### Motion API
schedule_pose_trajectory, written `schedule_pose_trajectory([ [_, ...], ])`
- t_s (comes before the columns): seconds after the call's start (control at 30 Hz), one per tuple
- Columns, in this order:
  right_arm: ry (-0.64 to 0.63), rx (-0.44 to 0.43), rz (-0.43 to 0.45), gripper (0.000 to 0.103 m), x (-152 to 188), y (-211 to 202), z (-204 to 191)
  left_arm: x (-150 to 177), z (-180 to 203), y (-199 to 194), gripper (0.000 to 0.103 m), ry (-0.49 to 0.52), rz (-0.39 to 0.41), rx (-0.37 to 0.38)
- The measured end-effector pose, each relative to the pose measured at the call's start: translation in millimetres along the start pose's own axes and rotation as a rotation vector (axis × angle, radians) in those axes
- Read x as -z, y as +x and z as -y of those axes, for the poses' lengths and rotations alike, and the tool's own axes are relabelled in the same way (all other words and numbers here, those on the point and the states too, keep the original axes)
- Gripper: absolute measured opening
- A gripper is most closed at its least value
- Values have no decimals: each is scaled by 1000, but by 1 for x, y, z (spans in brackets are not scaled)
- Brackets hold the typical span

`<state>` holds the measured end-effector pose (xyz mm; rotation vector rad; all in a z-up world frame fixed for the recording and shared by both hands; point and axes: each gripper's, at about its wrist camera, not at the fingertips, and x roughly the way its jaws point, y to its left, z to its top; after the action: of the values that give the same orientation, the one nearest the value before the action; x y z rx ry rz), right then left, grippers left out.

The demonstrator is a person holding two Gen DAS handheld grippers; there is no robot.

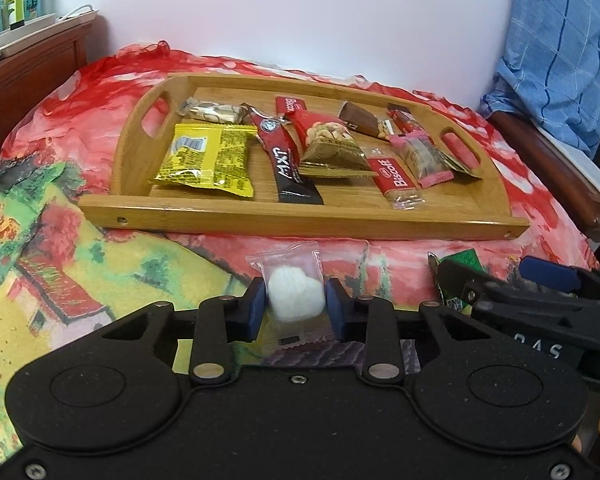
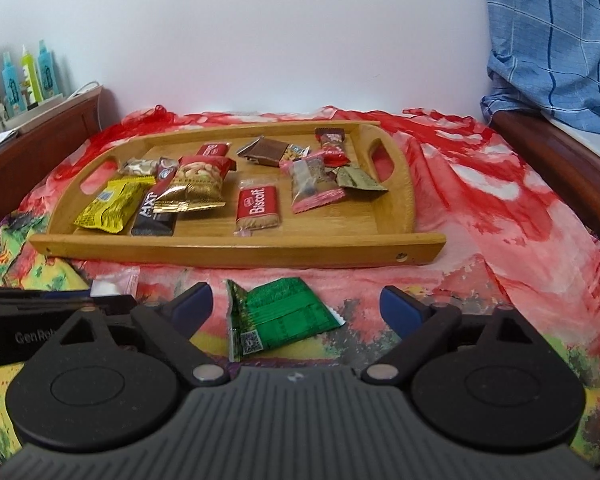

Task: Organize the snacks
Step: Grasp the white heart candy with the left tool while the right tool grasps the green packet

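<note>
A wooden tray [image 1: 300, 222] on the patterned cloth holds several snacks: a yellow packet [image 1: 204, 160], an AXT bar [image 1: 288, 164], a nut bag [image 1: 332, 144] and a Biscoff biscuit [image 1: 394, 178]. My left gripper [image 1: 296, 306] is shut on a clear packet with a white sweet [image 1: 296, 296], just in front of the tray. My right gripper [image 2: 296, 306] is open, its fingers either side of a green packet [image 2: 276, 316] that lies on the cloth before the tray [image 2: 236, 250]. The right gripper also shows in the left wrist view [image 1: 500, 288].
The tray has handle cut-outs at both ends [image 2: 382, 162]. A dark wooden bed frame [image 2: 560, 160] runs along the right, with blue checked fabric [image 2: 560, 40] above it. A shelf with bottles [image 2: 24, 76] stands at the back left. A white wall is behind.
</note>
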<state>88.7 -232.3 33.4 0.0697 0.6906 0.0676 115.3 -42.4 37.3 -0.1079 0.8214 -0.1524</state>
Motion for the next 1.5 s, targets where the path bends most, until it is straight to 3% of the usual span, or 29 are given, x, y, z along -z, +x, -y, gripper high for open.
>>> schedule_pose_trajectory([
  [0.37,-58,5,-32,87,6,7,-13,0,-5,-2,31,2,4,-17],
  [1.0,-12,-12,1,51,5,6,-11,1,-8,-7,30,-1,9,-24],
  [1.2,13,-20,33,44,2,1,-8,-3,-9,-13,30,1,26,-24],
  [1.37,15,-26,21,48,3,2,-7,-4,-9,-13,30,3,27,-27],
  [1.43,11,-21,11,63,4,4,-8,-3,-9,-13,30,2,25,-27],
  [1.5,1,-15,9,65,5,5,-10,-3,-8,-13,30,2,25,-26],
])
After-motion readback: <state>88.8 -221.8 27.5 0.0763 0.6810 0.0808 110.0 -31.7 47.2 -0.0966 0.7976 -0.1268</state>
